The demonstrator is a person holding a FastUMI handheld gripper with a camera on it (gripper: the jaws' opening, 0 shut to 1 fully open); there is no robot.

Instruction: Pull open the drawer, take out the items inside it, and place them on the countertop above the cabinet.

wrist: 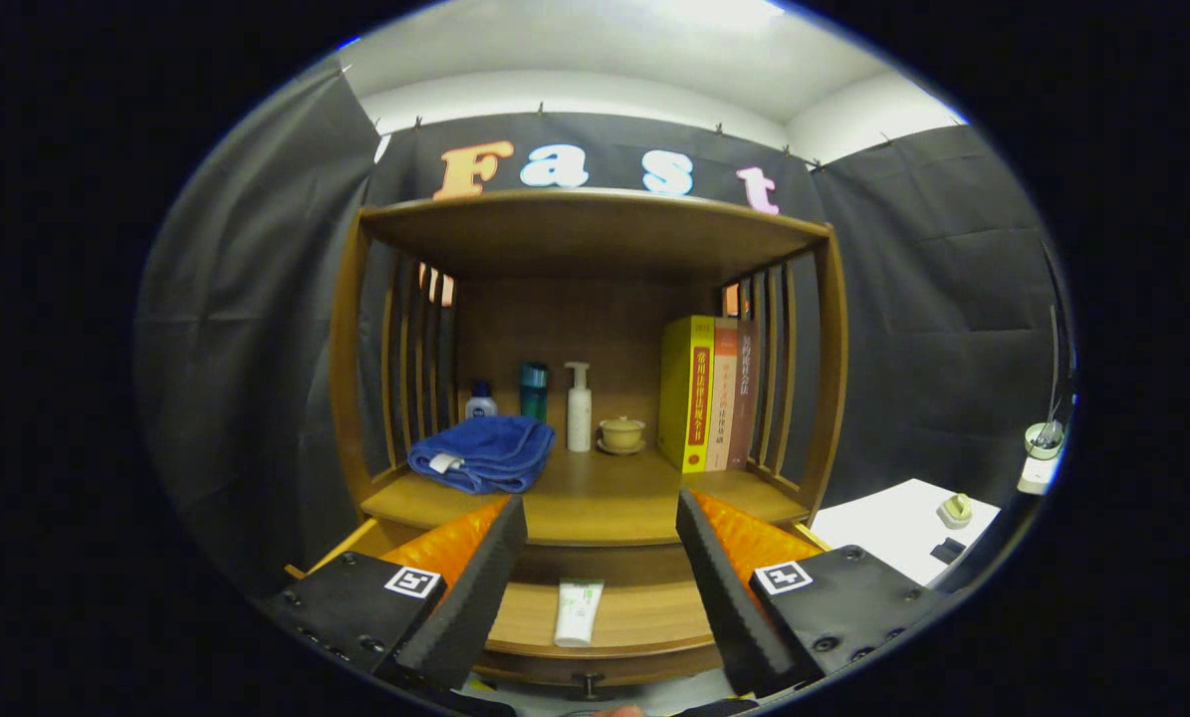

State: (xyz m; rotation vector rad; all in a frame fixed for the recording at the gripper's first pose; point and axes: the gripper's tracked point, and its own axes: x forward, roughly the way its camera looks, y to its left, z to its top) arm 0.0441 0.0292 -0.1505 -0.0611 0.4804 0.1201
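While my gripper [599, 588] hangs in front of the wooden cabinet [595, 378], its fingers spread wide apart and holding nothing, I note the following on the countertop [604, 498] beyond them: a folded blue towel [485, 453] toward the left, with a small white bottle with a dark cap [480, 400] and a teal bottle [533, 390] standing behind it. A white pump bottle [579, 406] stands near the middle, and just beside it sits a small lidded cup on a saucer [621, 434]. Three upright books [709, 393], one yellow, occupy the right end against the slatted side. Nothing lies between my fingers and the drawer. The cabinet is roofed by a shelf board [595, 224] and backed by black cloth [246, 329]; a white ceiling [634, 50] shows above. To the right, well apart from the cabinet, a white table [893, 533] carries a few small items too small to identify. The drawer [604, 622] stands pulled open below the countertop, its knob [587, 682] at the front. Inside it a white tube with green marking [579, 612] lies lengthwise on the drawer floor, between my two fingers and nearer the left one, untouched by either.
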